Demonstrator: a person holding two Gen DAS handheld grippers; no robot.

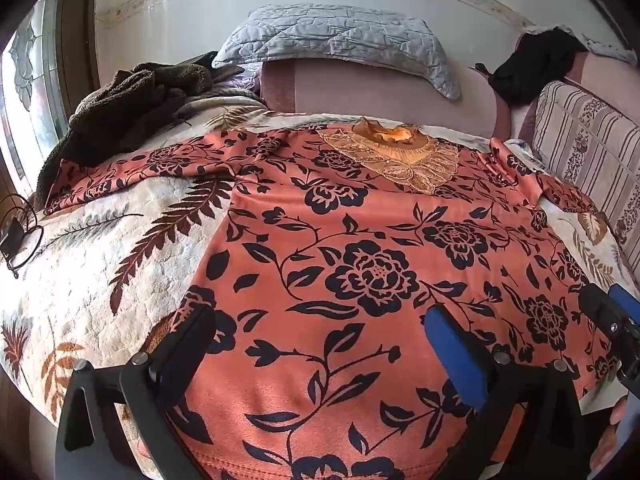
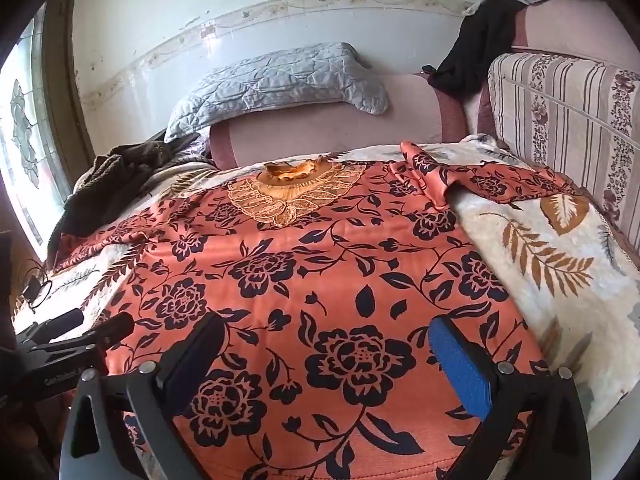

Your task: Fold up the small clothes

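Observation:
An orange top with a black flower print (image 1: 360, 248) lies spread flat on the bed, its gold lace collar (image 1: 394, 152) at the far end and its sleeves out to both sides. It also shows in the right wrist view (image 2: 320, 272). My left gripper (image 1: 320, 320) is open and empty above the hem at the left part of the top. My right gripper (image 2: 324, 332) is open and empty above the hem at the right part. The right gripper also shows at the right edge of the left wrist view (image 1: 612, 312), and the left one at the left edge of the right wrist view (image 2: 80, 328).
A cream leaf-print blanket (image 1: 104, 264) covers the bed. A dark brown fleece (image 1: 132, 96) lies at the far left. A grey quilted pillow (image 1: 340, 40) leans on the pink headboard. A black garment (image 2: 476, 48) hangs at the back right by a striped cushion (image 2: 568, 128).

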